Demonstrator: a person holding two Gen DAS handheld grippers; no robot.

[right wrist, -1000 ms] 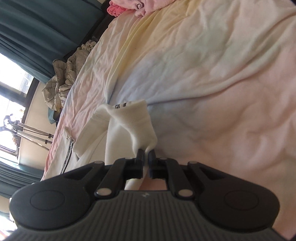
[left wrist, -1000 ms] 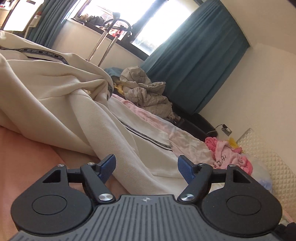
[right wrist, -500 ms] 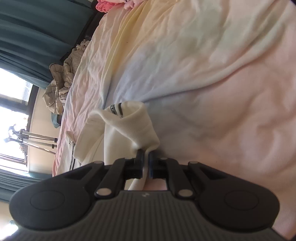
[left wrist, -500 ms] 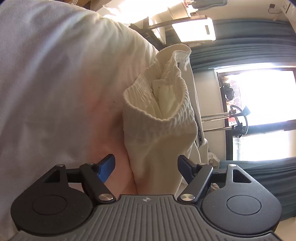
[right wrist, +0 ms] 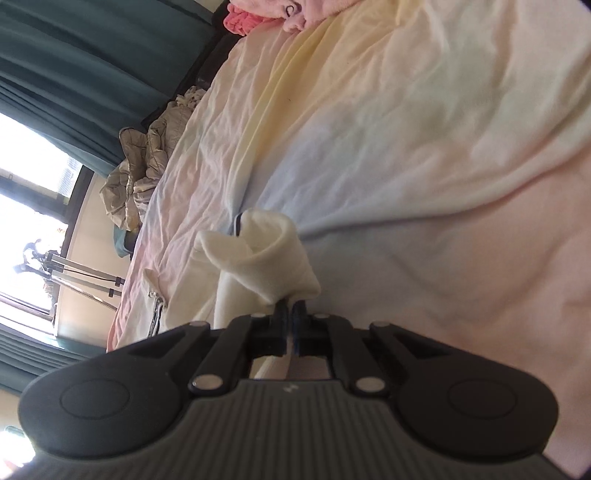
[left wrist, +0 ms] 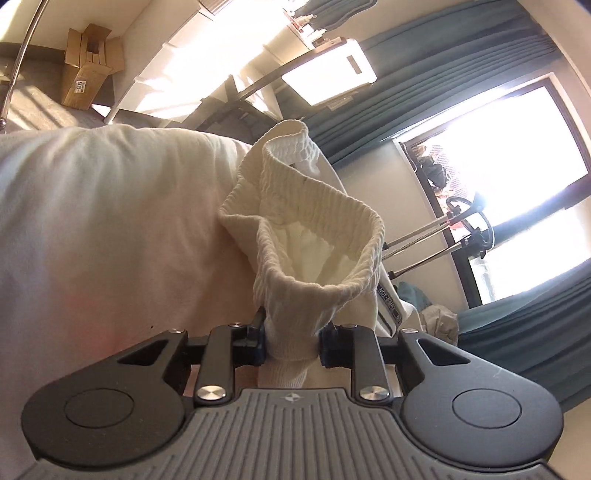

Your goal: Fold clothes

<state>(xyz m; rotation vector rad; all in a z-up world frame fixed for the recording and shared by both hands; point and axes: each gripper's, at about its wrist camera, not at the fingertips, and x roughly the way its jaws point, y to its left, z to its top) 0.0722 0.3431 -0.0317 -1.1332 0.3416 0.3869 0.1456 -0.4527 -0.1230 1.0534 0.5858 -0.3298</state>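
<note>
left gripper (left wrist: 291, 341) has just been closing, and its blue pads now pinch a bunched fold of the cream garment (left wrist: 303, 258) at the ribbed waistband, cloth filling the gap between them. the waistband hoop stands open straight ahead of the fingers, rising away from the tool, with the rest of the garment running off to the right behind it. left of that lies the sheet (left wrist: 92, 221) on the bed, and beyond it a box (left wrist: 86, 70) on the floor; right of the waistband are the window (left wrist: 517, 177) and curtain (left wrist: 517, 332).

right gripper (right wrist: 290, 314) is clenched tight on another corner of the same cream garment (right wrist: 258, 258), a rolled flap rising just above its fingertips. the body of the garment trails away to the left of this tool, toward a zip (right wrist: 157, 314), while the pale sheet (right wrist: 424, 166) spreads to the right. a rumpled pile (right wrist: 147, 162) and a pink heap (right wrist: 266, 14) sit well apart at the far edge.

so each hand has one end, and the garment's long axis seems to run between the two grips. the next move likely turns on that: drawing the ends apart along that line to flatten it, or bringing them together to fold. neither hand looks nearer; both already have cloth.
</note>
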